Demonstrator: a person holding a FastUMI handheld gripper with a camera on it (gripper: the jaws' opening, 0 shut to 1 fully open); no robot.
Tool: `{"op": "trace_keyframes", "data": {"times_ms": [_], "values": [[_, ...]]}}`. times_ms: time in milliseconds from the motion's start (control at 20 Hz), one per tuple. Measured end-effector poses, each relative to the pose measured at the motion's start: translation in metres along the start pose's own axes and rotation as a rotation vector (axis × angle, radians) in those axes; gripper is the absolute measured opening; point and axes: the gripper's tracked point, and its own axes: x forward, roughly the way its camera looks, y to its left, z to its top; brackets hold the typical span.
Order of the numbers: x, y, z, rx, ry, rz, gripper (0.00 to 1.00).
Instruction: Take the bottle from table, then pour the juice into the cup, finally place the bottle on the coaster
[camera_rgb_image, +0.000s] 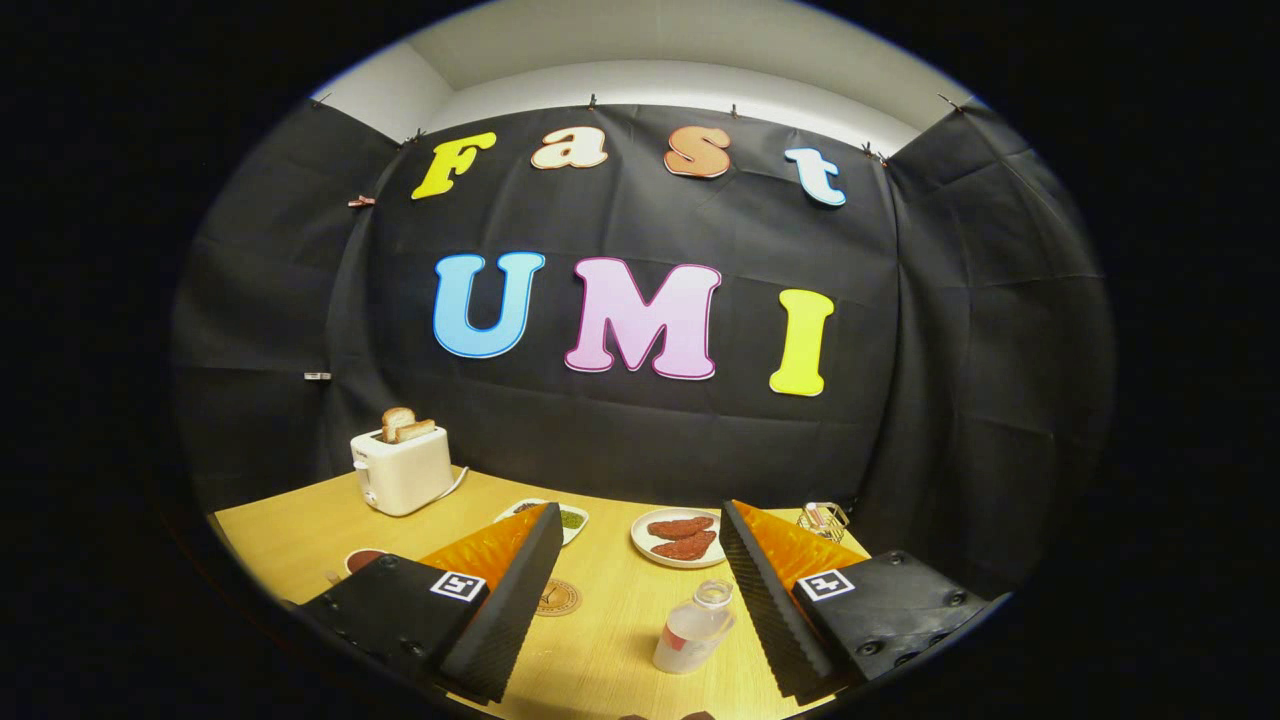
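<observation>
A small clear bottle (693, 628) with an open neck and a red patch on its label stands on the wooden table (610, 640), between my fingers and close to the right one. My gripper (640, 520) is open, and its fingers are wide apart and touch nothing. A round brown coaster (557, 597) lies on the table just beside the left finger (505, 590). Left of that finger, a dark cup (364, 559) is partly hidden behind the gripper body.
A white toaster (403, 468) with two slices of bread stands at the back left. A small dish (570, 520) with green stuff and a white plate (680, 541) with reddish pieces sit beyond the fingers. A small wire rack (824, 518) is at the back right.
</observation>
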Motion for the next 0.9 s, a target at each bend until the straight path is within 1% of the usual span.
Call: {"op": "trace_keyframes", "data": {"times_ms": [300,600,900], "values": [[0.010,-0.019,-0.018,-0.007,0.031,-0.032,0.97],[0.024,-0.034,-0.056,-0.003,0.084,-0.053,0.97],[0.042,-0.041,-0.102,-0.030,0.120,-0.029,0.97]]}}
